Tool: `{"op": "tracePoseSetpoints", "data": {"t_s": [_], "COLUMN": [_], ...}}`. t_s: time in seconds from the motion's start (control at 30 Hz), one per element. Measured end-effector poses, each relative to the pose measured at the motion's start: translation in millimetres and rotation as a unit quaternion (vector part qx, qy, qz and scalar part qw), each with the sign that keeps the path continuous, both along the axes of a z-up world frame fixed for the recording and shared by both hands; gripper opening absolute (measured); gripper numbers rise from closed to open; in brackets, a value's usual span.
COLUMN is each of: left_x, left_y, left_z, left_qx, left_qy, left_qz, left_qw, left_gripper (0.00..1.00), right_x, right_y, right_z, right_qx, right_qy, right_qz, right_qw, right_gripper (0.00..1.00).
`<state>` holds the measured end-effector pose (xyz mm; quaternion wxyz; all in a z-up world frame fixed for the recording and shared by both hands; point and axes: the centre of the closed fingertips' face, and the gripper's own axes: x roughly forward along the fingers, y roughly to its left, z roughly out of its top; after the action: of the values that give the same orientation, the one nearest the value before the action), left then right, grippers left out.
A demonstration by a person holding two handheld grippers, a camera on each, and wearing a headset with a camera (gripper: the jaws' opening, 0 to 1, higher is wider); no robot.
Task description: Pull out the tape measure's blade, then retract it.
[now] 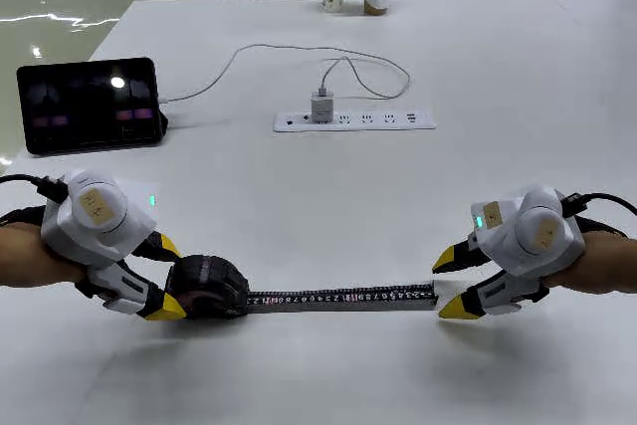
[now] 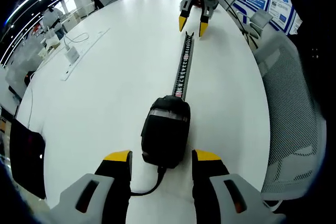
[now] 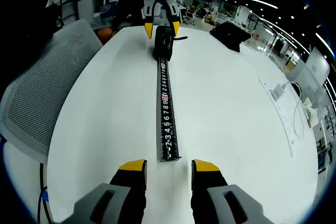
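Black tape measure case (image 1: 207, 287) lies on the white worktop (image 1: 299, 206) between the left gripper's (image 1: 167, 276) jaws, its blade (image 1: 338, 297) drawn out flat toward the right gripper (image 1: 450, 286). Left gripper view: jaws apart, flanking the case's rear. Right gripper view: jaws parted, gripping nothing, the blade's end just ahead of them.

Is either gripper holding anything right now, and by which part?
Nothing is clamped. The left gripper stands open around the rear of the tape measure case; the right gripper is open just short of the blade tip.
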<state>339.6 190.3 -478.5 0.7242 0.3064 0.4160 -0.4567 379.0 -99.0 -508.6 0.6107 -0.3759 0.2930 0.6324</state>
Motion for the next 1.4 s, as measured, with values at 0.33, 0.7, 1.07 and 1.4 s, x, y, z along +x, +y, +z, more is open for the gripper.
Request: {"op": "tracePoseSetpoints", "data": {"t_s": [0.33, 0.7, 1.07, 1.4], "left_x": [-9.8, -18.7, -23.3, -33.4], "left_y": [2.8, 2.9, 0.7, -1.2], "left_z": [4.0, 10.9, 17.7, 20.6], "left_qx": [-0.027, -0.057, -0.082, -0.108], "left_qy": [-0.001, -0.016, -0.035, -0.044], "left_qz": [0.043, 0.091, 0.127, 0.164], "left_qw": [0.9987, 0.9941, 0.9879, 0.9796], "left_gripper": [0.55, 0.69, 0.76, 0.80], "right_x": [-4.7, -7.9, -16.7, -27.2], "right_y": [-5.6, -9.2, -8.8, -11.5], "right_z": [5.5, 12.8, 17.6, 19.1], "right_qx": [0.010, 0.025, 0.040, 0.055], "right_qy": [0.004, 0.001, 0.000, 0.005], "right_qz": [-0.032, -0.068, -0.098, -0.131], "right_qw": [0.9994, 0.9974, 0.9944, 0.9898], "right_gripper": [0.43, 0.54, 0.59, 0.65]}}
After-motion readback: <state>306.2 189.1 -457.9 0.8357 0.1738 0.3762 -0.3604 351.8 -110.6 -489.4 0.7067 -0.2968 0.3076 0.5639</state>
